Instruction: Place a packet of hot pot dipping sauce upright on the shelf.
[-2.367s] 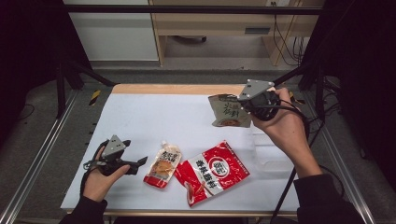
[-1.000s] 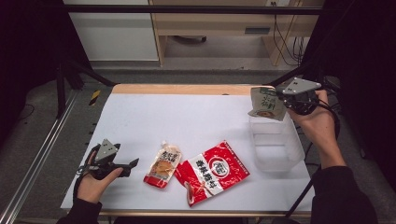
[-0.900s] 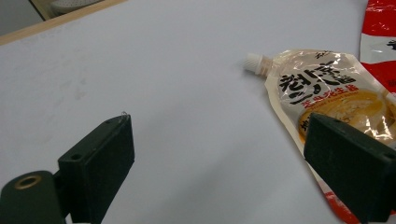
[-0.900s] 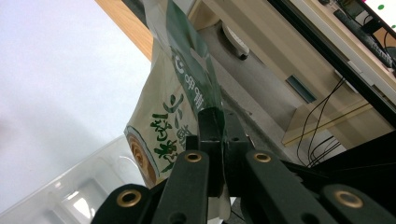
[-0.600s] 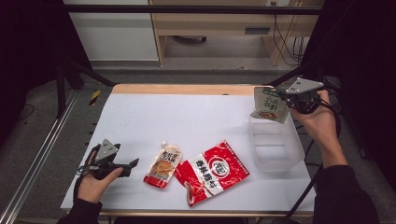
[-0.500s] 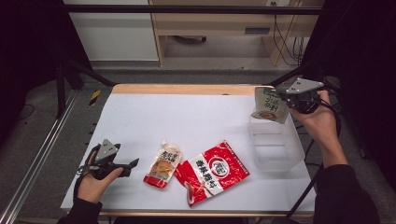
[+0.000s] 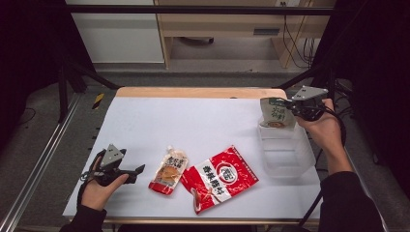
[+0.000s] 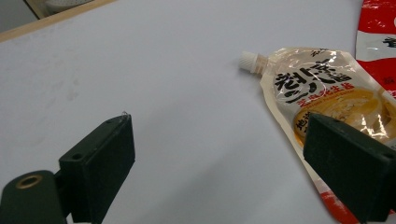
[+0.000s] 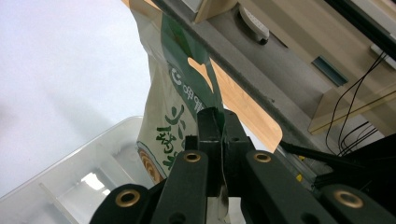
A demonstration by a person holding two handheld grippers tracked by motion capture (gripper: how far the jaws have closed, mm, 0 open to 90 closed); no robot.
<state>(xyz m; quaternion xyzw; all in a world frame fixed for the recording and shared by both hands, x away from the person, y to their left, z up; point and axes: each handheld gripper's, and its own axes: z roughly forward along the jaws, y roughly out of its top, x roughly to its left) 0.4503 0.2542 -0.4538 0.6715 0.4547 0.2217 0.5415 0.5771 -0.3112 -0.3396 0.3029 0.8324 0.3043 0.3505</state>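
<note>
Two grippers: right gripper clenches the green pouch above the clear bin; left gripper gapes.

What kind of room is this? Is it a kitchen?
Probably not a kitchen; more likely a lab or workshop. The white table sits inside a dark metal frame, cables hang behind, and a clear bin sits beside snack packets.

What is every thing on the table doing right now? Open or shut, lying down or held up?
Right gripper: shut on the green packet.
Green packet: hanging upright over the clear box.
Clear box: open on top, on the table.
Left gripper: open, holding nothing.
Spout pouch: lying flat, cap on.
Red bag: lying flat.
</note>
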